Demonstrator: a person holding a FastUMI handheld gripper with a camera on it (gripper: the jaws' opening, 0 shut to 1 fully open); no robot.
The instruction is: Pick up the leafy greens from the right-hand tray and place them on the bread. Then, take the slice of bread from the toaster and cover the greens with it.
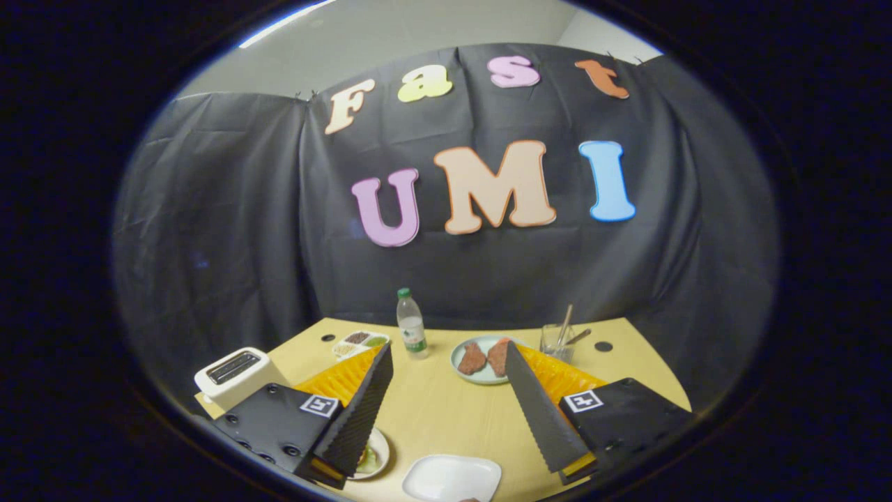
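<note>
Hovering above a yellow desk (446,411), the gripper (449,359) holds its jaws wide apart with nothing between them but bare desk. Each finger housing carries a square black-and-white marker tag; no words can be read on them.

At about 10 o'clock from the left finger stands a white toaster (233,376) with two dark slots on top; whether bread sits inside cannot be told. Just beyond the left fingertip, at 11 o'clock, lies a divided tray (359,341) with small compartments of brown, tan and green bits. Next to it, at 12 o'clock, a clear plastic water bottle (411,324) stands upright with a green cap; its label has a green band, the print too small to read.

At 1 o'clock, touching the edge of the right fingertip in the view, a pale green plate (470,373) holds two reddish-brown meat patties (484,358). Beyond it a clear glass (555,341) holds a few sticks leaning to the right.

Under the left finger, at 7 o'clock, a round white plate (378,457) shows a bit of leafy greens (368,459), mostly hidden. At 6 o'clock, near the fingers' bases, sits a white square tray (449,477).
</note>
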